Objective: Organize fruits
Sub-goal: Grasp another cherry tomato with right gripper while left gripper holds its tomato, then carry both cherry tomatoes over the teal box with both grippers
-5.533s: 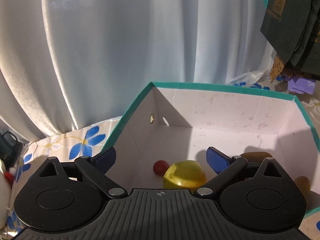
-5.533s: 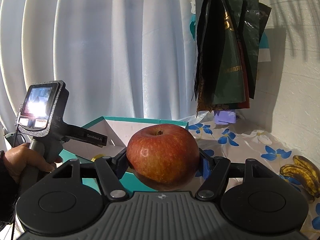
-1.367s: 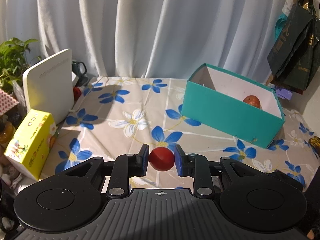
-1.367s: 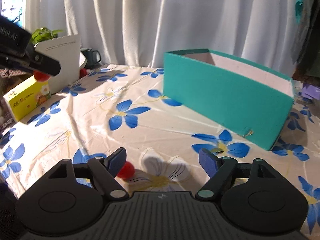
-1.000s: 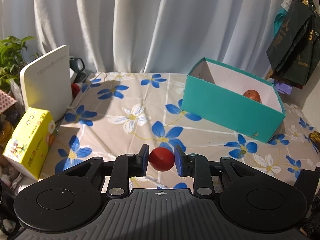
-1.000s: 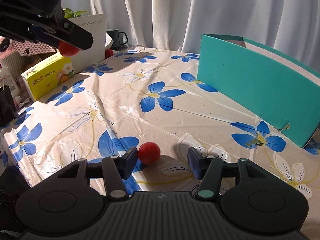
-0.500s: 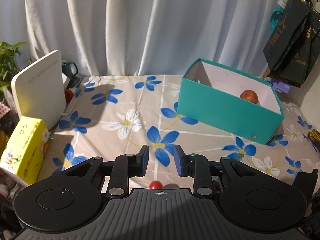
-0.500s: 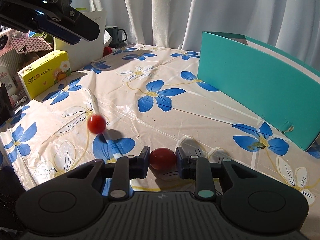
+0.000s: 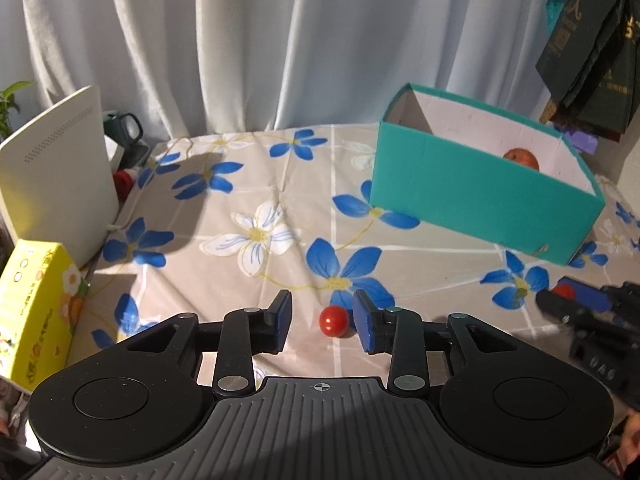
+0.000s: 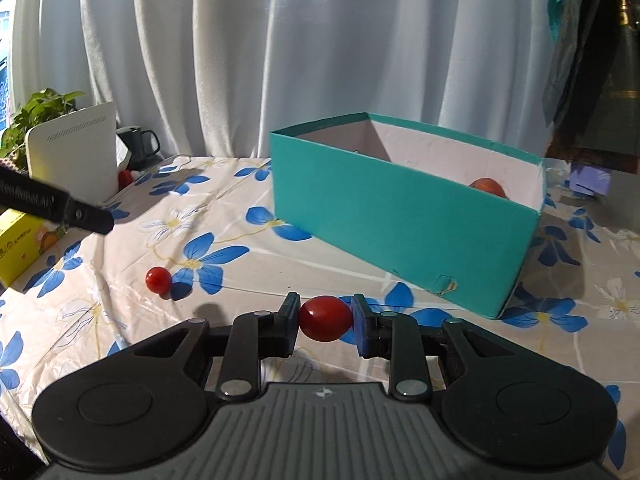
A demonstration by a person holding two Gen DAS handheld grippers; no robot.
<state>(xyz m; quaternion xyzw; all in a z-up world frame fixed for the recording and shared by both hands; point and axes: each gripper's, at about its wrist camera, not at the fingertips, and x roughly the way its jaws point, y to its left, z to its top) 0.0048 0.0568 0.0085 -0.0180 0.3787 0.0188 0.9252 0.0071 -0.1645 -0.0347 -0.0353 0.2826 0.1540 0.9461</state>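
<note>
right tool (image 10: 325,319) clamped on a small red tomato (image 10: 325,318), pads (image 10: 291,318) pressed to both sides, held clear above the surface (image 10: 248,276). seen from the left wrist at 3 o'clock: same tool (image 9: 573,299) with the red fruit (image 9: 564,290) between blue pads.

left tool (image 9: 322,322) apart and holding nothing, pads (image 9: 282,320) set either side of a gap. second tomato (image 9: 334,321) loose on the floral surface (image 9: 256,216) below, showing through that gap nearer the right pad; whether touching it, cannot tell. in the right wrist view, same tomato (image 10: 158,279) at 9 o'clock, lying on the cloth beside a blue flower, well apart from the held one.

teal box (image 10: 396,216) at 1 o'clock, open on top, white inside, standing on the surface. apple (image 10: 487,187) inside it near the far right end, top only showing over the wall; likewise from the left wrist (image 9: 521,158), box (image 9: 480,196) at 2 o'clock.

white device (image 9: 52,172) upright at 10 o'clock, yellow carton (image 9: 36,308) at 9 o'clock just in front of it. white curtain (image 10: 320,48) behind. dark bags (image 9: 592,40) hanging at 2 o'clock.
</note>
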